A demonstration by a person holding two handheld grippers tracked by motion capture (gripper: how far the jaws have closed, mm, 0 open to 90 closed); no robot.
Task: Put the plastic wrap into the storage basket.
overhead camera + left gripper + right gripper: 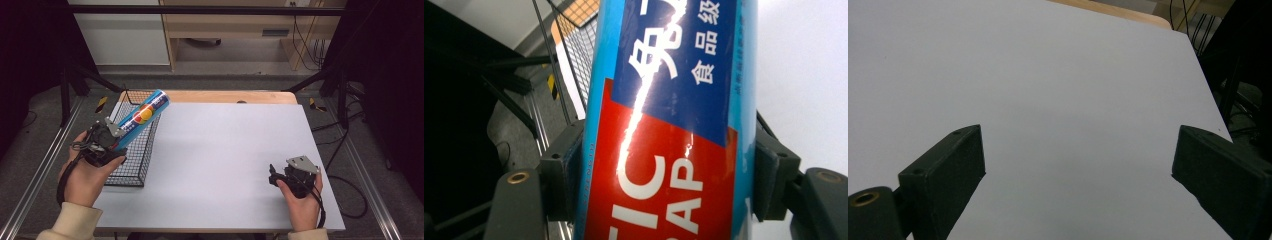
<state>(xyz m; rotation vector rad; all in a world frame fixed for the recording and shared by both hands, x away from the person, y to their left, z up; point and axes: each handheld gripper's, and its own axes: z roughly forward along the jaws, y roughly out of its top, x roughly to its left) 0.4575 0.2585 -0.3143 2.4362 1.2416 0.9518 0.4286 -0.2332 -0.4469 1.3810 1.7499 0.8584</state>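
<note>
A long blue tube [143,116] with a red and dark-blue label is held tilted over the black wire basket [135,172] at the table's left. My left gripper [117,140] is shut on the tube's lower end. In the left gripper view the tube [674,120] fills the gap between the two black pads [566,170], which press on both its sides. My right gripper [272,176] rests low over the white table top at the front right, open, with nothing between its fingers [945,172].
The white board [225,150] covers most of the wooden table [225,96], whose far edge shows beyond it. Black frame struts [70,75] stand at both sides, and cables [345,195] trail off the right edge.
</note>
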